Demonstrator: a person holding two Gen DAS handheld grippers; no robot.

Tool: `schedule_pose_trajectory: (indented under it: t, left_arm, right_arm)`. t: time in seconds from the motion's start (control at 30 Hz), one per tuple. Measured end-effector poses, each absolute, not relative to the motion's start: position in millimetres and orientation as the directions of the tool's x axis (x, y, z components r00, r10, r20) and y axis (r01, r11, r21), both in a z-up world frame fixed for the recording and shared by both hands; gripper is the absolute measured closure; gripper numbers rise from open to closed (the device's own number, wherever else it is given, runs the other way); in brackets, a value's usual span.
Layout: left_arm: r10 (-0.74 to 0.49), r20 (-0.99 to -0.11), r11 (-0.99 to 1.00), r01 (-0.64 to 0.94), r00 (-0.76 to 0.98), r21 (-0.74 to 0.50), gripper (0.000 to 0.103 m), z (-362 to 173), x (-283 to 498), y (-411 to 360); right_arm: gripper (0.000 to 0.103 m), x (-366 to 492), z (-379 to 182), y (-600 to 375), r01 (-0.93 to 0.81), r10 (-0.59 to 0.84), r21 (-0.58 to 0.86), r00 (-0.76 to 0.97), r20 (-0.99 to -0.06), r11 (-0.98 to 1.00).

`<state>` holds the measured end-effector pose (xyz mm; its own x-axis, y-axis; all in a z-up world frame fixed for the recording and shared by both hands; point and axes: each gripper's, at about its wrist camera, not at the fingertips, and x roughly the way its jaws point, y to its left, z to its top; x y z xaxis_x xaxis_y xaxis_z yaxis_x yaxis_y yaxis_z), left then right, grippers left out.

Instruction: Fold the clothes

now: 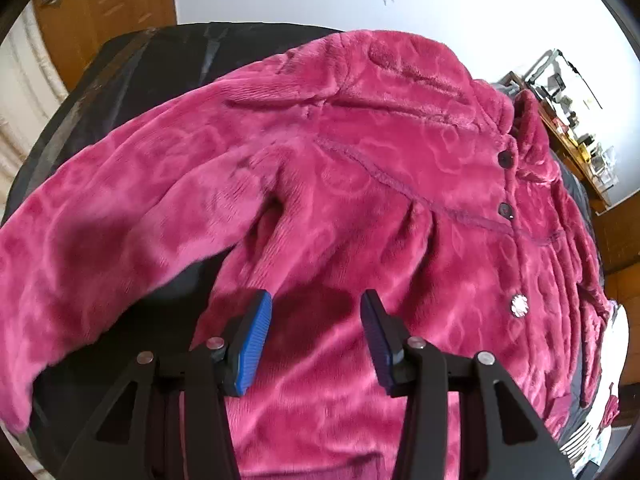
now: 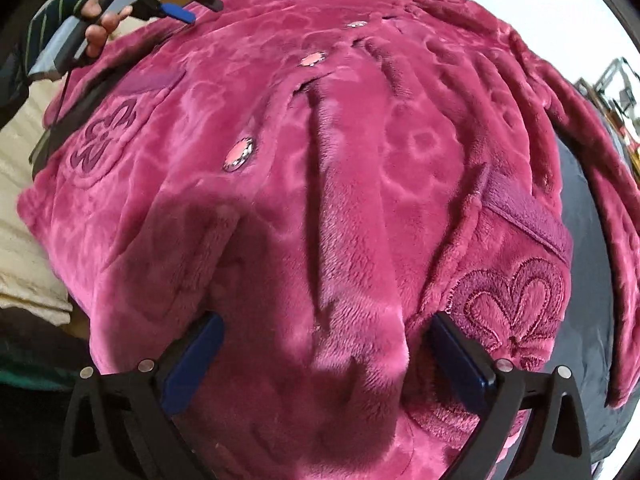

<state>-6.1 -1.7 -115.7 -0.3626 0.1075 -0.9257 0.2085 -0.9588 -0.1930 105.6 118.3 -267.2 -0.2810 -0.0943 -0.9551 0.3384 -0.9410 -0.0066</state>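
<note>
Over on the left, a person's hand (image 2: pixel 102 24) in a striped cuff holds the left gripper (image 1: pixel 316 316), which hangs just above the pink fleece jacket (image 1: pixel 360 200) with its blue-padded fingers (image 1: pixel 252 344) set apart and nothing between them; whether the pads touch the pile I cannot tell. The jacket lies spread front-up on a dark cloth-covered surface (image 1: pixel 120 92), its near sleeve (image 1: pixel 100 216) stretched out to the left over the dark cloth. Moving across, two dark buttons (image 1: pixel 505 184) sit below the collar, and shiny pink ones (image 2: pixel 239 154) run down the placket. Seen from the right wrist, an embroidered flower pocket (image 2: pixel 106 136) sits on the left of the front and another (image 2: pixel 516 312) on the right. The right gripper (image 2: pixel 326 350) stands over the jacket's lower front, fingers (image 2: pixel 460 352) spread wide, with a ridge of fleece rising between them, not pinched. Beyond, on the far right, is a cluttered shelf (image 1: pixel 568 120) by the white wall.
</note>
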Motion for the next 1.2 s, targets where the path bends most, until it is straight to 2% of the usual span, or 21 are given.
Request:
schedule_pose_trajectory:
  t: [0.37,0.43,0.5,0.67,0.77,0.83,0.9,0.93,1.0,1.07,1.2]
  left_arm:
    - [0.115,-0.932,-0.939,0.268,-0.343,-0.214,0.053,-139.1,-48.5,-41.5]
    - [0.103,-0.93,-0.938,0.278,-0.352,-0.209,0.058,-139.9,-51.6,-51.1]
    - [0.101,-0.929,-0.935,0.286,-0.355,-0.21,0.075,-140.9,-53.1,-60.8]
    - [0.141,-0.919,-0.936,0.253,-0.367,-0.245,0.085,-143.6,-49.6,-76.2]
    - [0.127,-0.929,-0.952,0.221,-0.348,-0.213,0.084,-140.2,-47.6,-69.4]
    - [0.118,-0.935,-0.961,0.198,-0.336,-0.192,0.084,-138.0,-46.3,-64.9]
    - [0.105,-0.94,-0.969,0.178,-0.325,-0.17,0.082,-135.2,-45.3,-59.3]
    - [0.094,-0.94,-0.972,0.172,-0.327,-0.157,0.081,-132.4,-45.1,-54.5]
    - [0.09,-0.937,-0.974,0.165,-0.338,-0.153,0.067,-127.6,-45.8,-47.3]
    - [0.086,-0.935,-0.975,0.164,-0.344,-0.15,0.06,-125.2,-47.7,-42.9]
    - [0.075,-0.936,-0.976,0.168,-0.344,-0.14,0.057,-124.4,-51.9,-38.2]
  right_arm:
    - [0.0,84.2,-267.2,103.7,0.193,-0.031,-0.02,-0.261,-0.965,-0.981]
    - [0.0,82.0,-266.9,102.1,0.172,-0.024,-0.022,-0.26,-0.965,-0.985]
    - [0.0,79.8,-266.8,99.9,0.159,-0.017,-0.025,-0.256,-0.966,-0.987]
    - [0.0,74.6,-265.8,95.5,0.153,-0.012,-0.025,-0.241,-0.971,-0.988]
    - [0.0,67.7,-261.8,98.6,0.147,-0.048,0.017,-0.213,-0.976,-0.989]
    - [0.0,55.2,-253.1,111.7,0.094,-0.125,0.108,-0.191,-0.974,-0.99]
    - [0.0,33.4,-244.0,131.9,0.072,-0.104,0.09,-0.225,-0.969,-0.993]
    - [0.0,22.3,-239.5,142.1,0.063,-0.09,0.077,-0.244,-0.966,-0.995]
    - [0.0,0.1,-230.6,162.5,0.045,-0.061,0.05,-0.28,-0.958,-0.998]
    - [0.0,-22.2,-221.7,182.9,0.025,-0.031,0.024,-0.316,-0.948,-0.999]
    - [0.0,-66.6,-203.9,223.6,-0.018,0.03,-0.025,-0.384,-0.923,-1.0]
